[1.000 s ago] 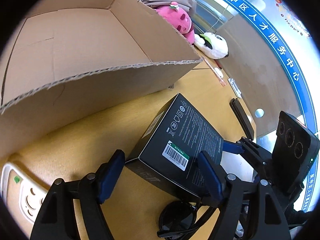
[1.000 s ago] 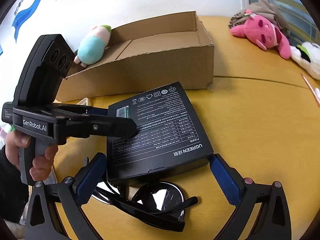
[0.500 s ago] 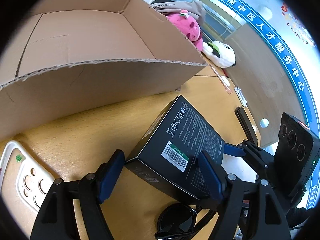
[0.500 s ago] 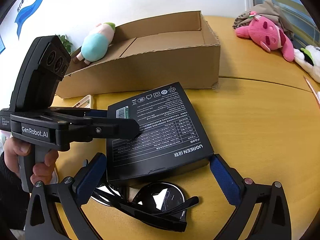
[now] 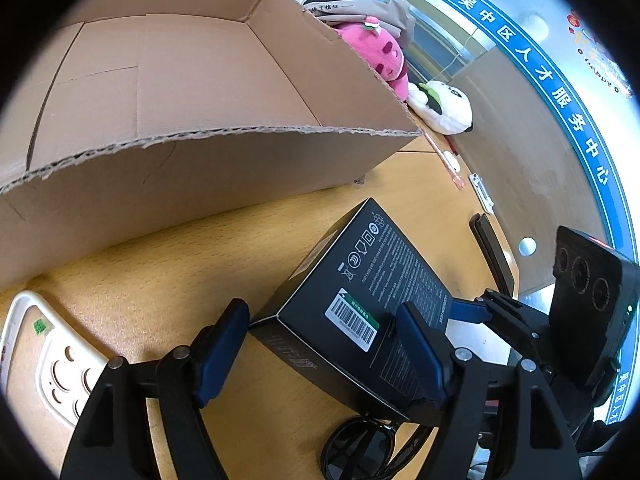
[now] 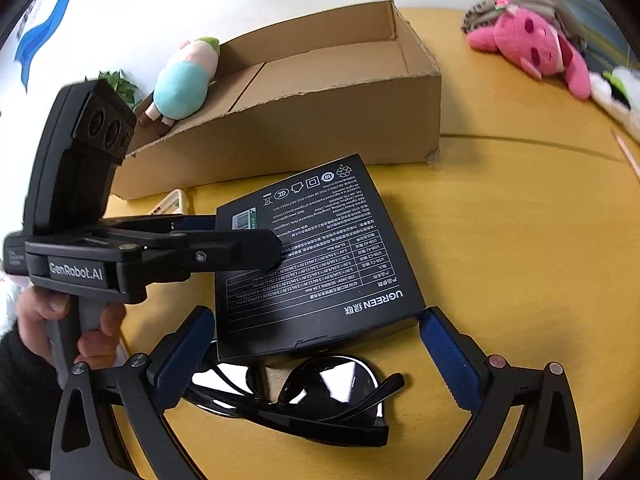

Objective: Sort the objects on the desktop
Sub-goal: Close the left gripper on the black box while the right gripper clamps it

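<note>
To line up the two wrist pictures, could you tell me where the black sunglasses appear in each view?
Left wrist: sunglasses at the bottom edge, right of centre, partly under the black product box.
Right wrist: sunglasses at lower centre, just in front of the black product box.
Shared landmark: cardboard box.

At the frame's lower centre, the left gripper point(image 5: 324, 348) straddled one corner of the black box point(image 5: 360, 300) with spread blue fingers point(image 5: 222, 354), sunglasses point(image 5: 360, 446) below, the cardboard box point(image 5: 192, 120) filling the upper left on the bench point(image 5: 152, 272).
</note>
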